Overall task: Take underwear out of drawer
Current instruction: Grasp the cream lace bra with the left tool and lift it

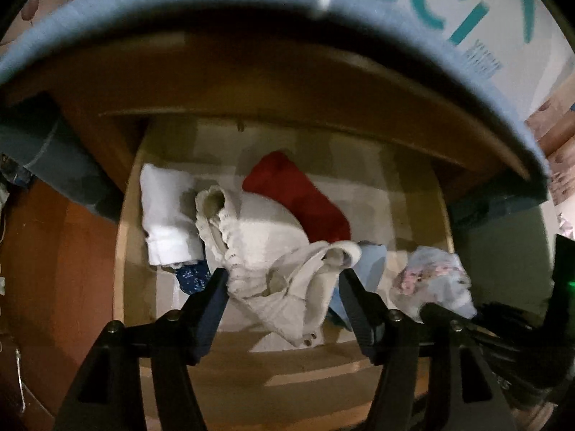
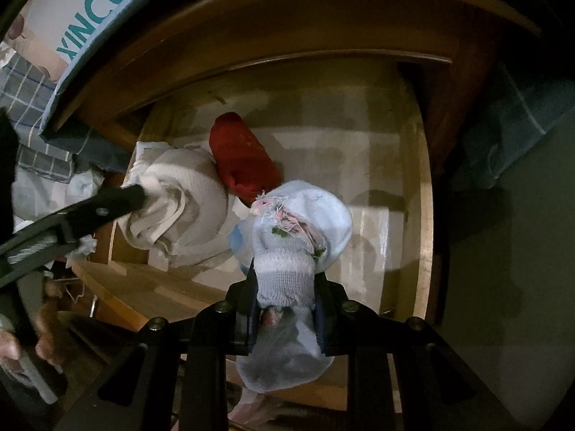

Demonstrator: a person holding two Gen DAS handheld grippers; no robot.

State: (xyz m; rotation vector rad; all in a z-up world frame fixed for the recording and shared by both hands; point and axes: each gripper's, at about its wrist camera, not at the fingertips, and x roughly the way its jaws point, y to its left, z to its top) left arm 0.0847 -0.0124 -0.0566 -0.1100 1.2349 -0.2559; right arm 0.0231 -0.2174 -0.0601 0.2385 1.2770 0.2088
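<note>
The wooden drawer (image 1: pixel 120 251) stands pulled out with several garments in it. A crumpled cream underwear piece (image 1: pixel 273 280) lies in the middle, between the fingers of my left gripper (image 1: pixel 284 283), which is open and straddles it. In the right wrist view one left gripper finger (image 2: pixel 125 197) rests at the edge of the cream underwear (image 2: pixel 179 208). My right gripper (image 2: pixel 285 287) is shut on a pale blue knitted garment (image 2: pixel 298 222) with pink threads, lifted above the drawer floor. This garment (image 1: pixel 431 280) also shows at the right of the left wrist view.
A folded white garment (image 1: pixel 165 215), a red garment (image 1: pixel 298 197) and a light blue piece (image 1: pixel 373 265) lie in the drawer. A box with teal letters (image 1: pixel 431 7) overhangs the cabinet top. Dark blue cloth (image 1: pixel 54 165) hangs at the left. A person's hand (image 2: pixel 21 352) shows at the lower left.
</note>
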